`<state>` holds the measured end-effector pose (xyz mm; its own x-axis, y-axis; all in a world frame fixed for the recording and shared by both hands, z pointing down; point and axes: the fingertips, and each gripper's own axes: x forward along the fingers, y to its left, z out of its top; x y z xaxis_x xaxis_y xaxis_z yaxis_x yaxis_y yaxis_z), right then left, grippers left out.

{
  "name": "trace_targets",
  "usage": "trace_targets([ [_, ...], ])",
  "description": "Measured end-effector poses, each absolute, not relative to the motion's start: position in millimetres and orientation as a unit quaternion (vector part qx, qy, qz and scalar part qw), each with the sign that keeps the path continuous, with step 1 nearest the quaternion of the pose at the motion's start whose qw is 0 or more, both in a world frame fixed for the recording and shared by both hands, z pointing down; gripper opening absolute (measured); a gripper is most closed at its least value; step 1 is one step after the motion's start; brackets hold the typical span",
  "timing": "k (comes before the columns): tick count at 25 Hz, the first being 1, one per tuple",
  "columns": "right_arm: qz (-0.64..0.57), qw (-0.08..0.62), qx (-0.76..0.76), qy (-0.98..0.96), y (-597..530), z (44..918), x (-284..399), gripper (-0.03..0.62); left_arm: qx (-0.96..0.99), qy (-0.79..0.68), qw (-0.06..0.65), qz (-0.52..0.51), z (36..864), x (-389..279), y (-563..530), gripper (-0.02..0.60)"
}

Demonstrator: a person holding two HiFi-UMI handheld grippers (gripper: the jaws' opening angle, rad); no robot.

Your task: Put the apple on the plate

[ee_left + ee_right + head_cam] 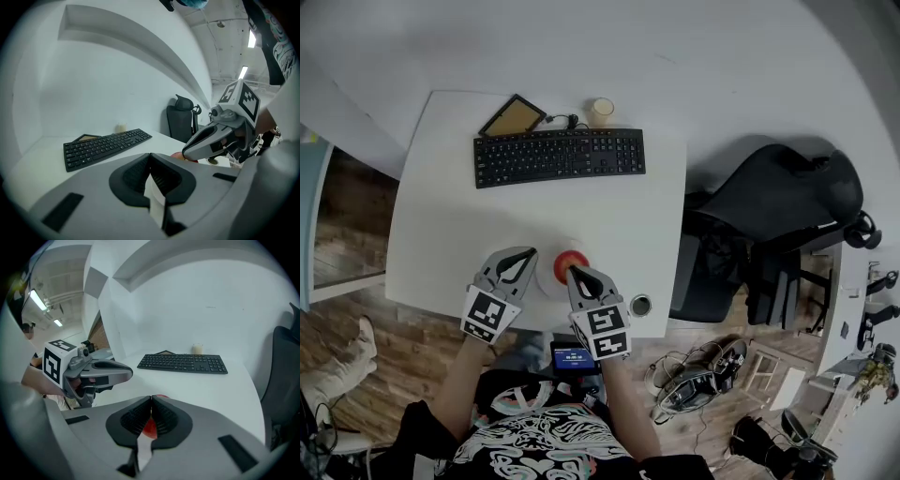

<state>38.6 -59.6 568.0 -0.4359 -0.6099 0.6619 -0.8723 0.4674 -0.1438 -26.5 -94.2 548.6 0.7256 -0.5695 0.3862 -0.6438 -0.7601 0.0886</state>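
A red apple (571,261) rests on a white plate (547,278) close to the table's near edge. My right gripper (575,273) is shut and empty, its tips right at the apple's near side. In the right gripper view the apple (150,428) shows red through the gap below the closed jaws of the right gripper (151,398). My left gripper (528,254) is shut too, holding nothing, just left of the plate. From the left gripper view (150,154) a sliver of the apple (179,155) peeks out under the right gripper (211,140).
A black keyboard (559,156) lies across the far side of the white table (450,234), with a tablet (515,116) and a small cup (601,111) behind it. A small round lid (640,305) sits at the near right corner. A black office chair (769,225) stands to the right.
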Motion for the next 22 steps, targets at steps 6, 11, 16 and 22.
trace_targets([
  [6, 0.249, 0.277, 0.451, -0.811, -54.8, 577.5, 31.9, 0.031, 0.922, -0.328, 0.114, 0.172, 555.5, -28.5, -93.6, 0.014],
  [11, 0.260, 0.276, 0.452, -0.807, -52.2, 586.4, 35.8, 0.030, 0.921, -0.329, 0.118, 0.174, 558.6, -29.7, -93.8, 0.014],
  [16, 0.265, 0.262, 0.455, -0.809, -54.9, 586.1, 38.9, 0.031, 0.921, -0.327, 0.120, 0.175, 560.8, -28.7, -94.3, 0.014],
  [22, 0.269, 0.251, 0.456, -0.810, -55.0, 584.8, 39.0, 0.032, 0.921, -0.324, 0.123, 0.179, 563.7, -28.0, -95.0, 0.014],
])
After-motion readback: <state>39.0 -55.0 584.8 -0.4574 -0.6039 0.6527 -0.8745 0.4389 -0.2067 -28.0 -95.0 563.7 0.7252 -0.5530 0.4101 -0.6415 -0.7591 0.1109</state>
